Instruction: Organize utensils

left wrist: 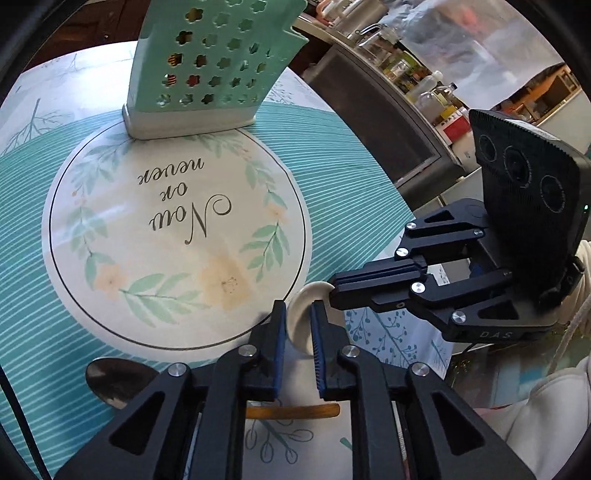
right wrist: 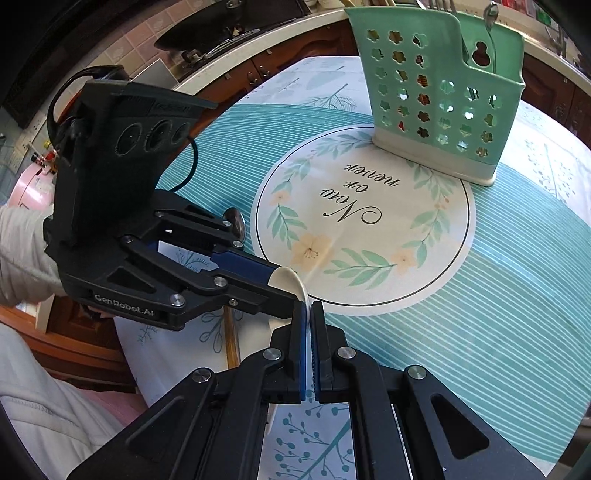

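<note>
A white ceramic spoon [left wrist: 301, 314] is held above the table edge between both grippers. My left gripper [left wrist: 298, 325] has its blue pads around the spoon's bowl with a small gap showing. My right gripper [right wrist: 308, 325] is shut on the spoon's rim [right wrist: 291, 282]; it also shows in the left wrist view [left wrist: 332, 291]. The left gripper shows in the right wrist view [right wrist: 284, 291]. A mint green utensil holder [left wrist: 210, 66] stands upright at the far side of the round table; in the right wrist view [right wrist: 439, 88] it holds a metal spoon [right wrist: 489, 22].
A metal spoon [left wrist: 110, 380] with a wooden handle [left wrist: 295, 410] lies on the table under my left gripper. The round tablecloth [left wrist: 177, 229] has a printed wreath in the middle. A kitchen counter with bottles [left wrist: 424, 81] runs behind the table.
</note>
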The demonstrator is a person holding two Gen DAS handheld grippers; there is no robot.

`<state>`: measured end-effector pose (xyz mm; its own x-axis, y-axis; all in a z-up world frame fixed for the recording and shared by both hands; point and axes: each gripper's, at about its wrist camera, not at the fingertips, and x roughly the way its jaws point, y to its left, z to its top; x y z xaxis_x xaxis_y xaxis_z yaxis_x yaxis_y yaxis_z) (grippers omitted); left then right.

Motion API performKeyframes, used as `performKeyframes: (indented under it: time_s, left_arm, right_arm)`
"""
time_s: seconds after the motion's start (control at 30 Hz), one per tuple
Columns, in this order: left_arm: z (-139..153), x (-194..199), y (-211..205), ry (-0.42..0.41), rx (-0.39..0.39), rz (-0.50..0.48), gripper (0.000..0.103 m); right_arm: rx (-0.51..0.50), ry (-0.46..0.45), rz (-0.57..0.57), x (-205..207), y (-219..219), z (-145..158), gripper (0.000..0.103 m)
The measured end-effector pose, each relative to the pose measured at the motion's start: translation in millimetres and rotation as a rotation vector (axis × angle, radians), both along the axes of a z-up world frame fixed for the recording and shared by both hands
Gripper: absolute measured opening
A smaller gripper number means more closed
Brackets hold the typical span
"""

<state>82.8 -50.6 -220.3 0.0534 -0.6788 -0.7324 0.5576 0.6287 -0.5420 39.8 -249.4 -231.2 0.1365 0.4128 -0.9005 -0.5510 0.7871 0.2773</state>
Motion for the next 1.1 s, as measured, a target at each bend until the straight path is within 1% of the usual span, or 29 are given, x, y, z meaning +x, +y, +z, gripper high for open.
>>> performKeyframes:
  time_s: [0.1, 0.27, 0.37, 0.47, 0.63, 0.73, 0.83, 0.9, 0.93, 1.03, 1.1]
  left_arm:
    - [6.2, -1.6, -0.3, -0.026, -0.001, 0.011, 0.004]
    - [16.6, -7.6, -8.9, -0.078, 0.054, 0.036, 0.004]
    - [24.7, -8.7, -7.6, -0.086, 0.071, 0.072, 0.003]
    - [34.0, -8.1, 0.5, -0.097, 0.107, 0.129, 0.003]
    - [53.6, -6.3, 22.5, -0.114, 0.169, 0.244, 0.003]
    - [74.9, -4.5, 36.9, -0.149, 0.215, 0.33, 0.003]
    - [97.2, -4.2, 50.8, -0.196, 0.25, 0.41, 0.003]
    - [114.9, -4.6, 65.4, -0.234, 0.28, 0.491, 0.003]
    - [119.7, -5.0, 71.1, -0.243, 0.286, 0.516, 0.003]
    - [135.9, -9.1, 93.5, -0.273, 0.309, 0.613, 0.003]
    - [143.5, -13.5, 105.9, -0.281, 0.314, 0.658, 0.003]
  right_arm:
    - [-0.006, 0.001, -0.006, 1.7, -3.1, -3.4, 0.002]
    - [0.015, 0.048, -0.036, 9.6, -9.8, -7.4, 0.003]
    - [0.031, 0.052, -0.046, 11.4, -10.8, -4.4, 0.003]
    - [0.044, 0.053, -0.056, 12.7, -10.3, 0.4, 0.004]
    - [0.066, 0.04, -0.08, 17.0, -8.5, 11.5, 0.004]
    - [0.073, 0.034, -0.084, 19.7, -2.2, 16.3, 0.004]
    - [0.061, 0.024, -0.063, 20.3, 10.5, 17.9, 0.009]
    - [0.054, 0.026, -0.048, 20.4, 21.1, 16.1, 0.018]
    - [0.053, 0.027, -0.042, 20.2, 25.8, 14.8, 0.02]
    - [0.057, 0.043, -0.03, 22.6, 42.9, 9.0, 0.022]
    - [0.055, 0.054, -0.019, 24.5, 56.3, 4.2, 0.022]
